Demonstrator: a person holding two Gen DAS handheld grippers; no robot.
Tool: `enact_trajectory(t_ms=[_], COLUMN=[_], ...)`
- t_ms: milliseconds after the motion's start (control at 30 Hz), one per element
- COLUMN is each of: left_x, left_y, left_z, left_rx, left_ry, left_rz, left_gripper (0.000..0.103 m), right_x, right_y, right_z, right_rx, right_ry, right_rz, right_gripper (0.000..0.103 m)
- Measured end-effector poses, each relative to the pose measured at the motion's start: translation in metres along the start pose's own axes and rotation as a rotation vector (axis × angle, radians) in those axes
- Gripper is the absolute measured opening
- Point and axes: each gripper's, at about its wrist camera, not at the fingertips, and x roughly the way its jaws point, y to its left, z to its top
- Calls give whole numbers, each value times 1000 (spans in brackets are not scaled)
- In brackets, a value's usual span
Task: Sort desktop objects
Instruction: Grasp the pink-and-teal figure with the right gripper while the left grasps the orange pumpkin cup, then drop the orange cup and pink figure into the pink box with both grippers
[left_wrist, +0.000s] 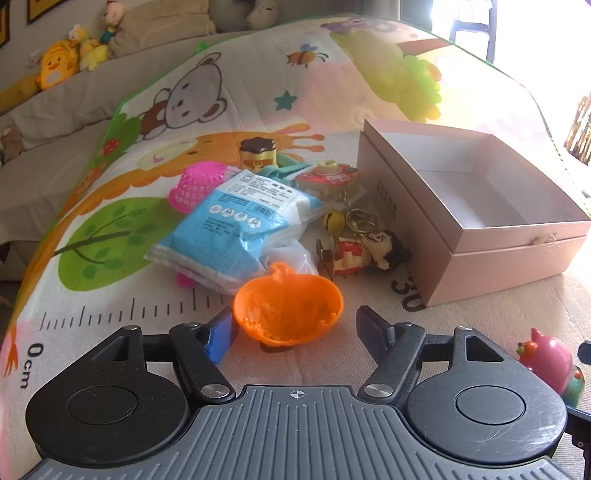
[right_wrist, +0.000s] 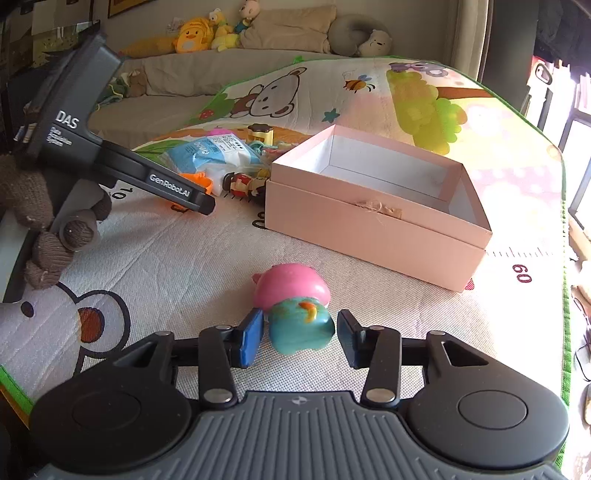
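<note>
Spread across the floor is a cartoon-printed play mat (left_wrist: 229, 92) with a bear, a bee and a ruler scale, and a sofa lined with plush toys (right_wrist: 207, 33) is seen behind it. An open pink cardboard box (left_wrist: 480, 258) with a white interior is set on the mat, nothing visible inside it. Just beside its left wall a heap of small things is gathered: a blue and white plastic packet (left_wrist: 236, 225), a pink mesh basket (left_wrist: 197, 184), a figurine keychain with a bell (left_wrist: 362, 247) and a brown-topped yellow toy (left_wrist: 258, 151).

The left claw (left_wrist: 295, 328) is held half open around an orange pumpkin-shaped plastic bowl (left_wrist: 288, 306); its blue pad (left_wrist: 221, 338) is touching, or all but touching, the bowl's rim, while the other pad is kept clear (so no grip is made).

The right claw (right_wrist: 299, 334) is likewise half open, with a pink and teal squishy pig toy (right_wrist: 295, 306) lying between its fingers, near the box's front wall. Whether the left pad touches the toy cannot be told; the right pad is apart.
</note>
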Motion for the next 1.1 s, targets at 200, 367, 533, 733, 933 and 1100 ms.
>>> enact_trajectory(t_ms=[200,367,533,733,933,1100], left_x=[-2,-24,-46,-72,-94,-93], left_y=[1,-4,-16,-33,-43,-63], left_z=[-5,-26,-43,-51,-31,28], left_rx=[-7,6,33,91,122,165], left_ry=[1,4,6,-36,-109,-238], left_rz=[29,-9,-89,-154,-200,-189], left_gripper=[65,64,64,64,64,64], right_x=[16,28,23,3,-31,-59], right_y=[-2,-7,-9,-16,-40,-63], right_z=[15,13,9,9,21,30], right_rx=[7,35,49,53,119,171], right_ry=[1,71,123,137,43,-77], right_rz=[27,49,70,56,37,-11], right_gripper=[63,63,45,43,43,43])
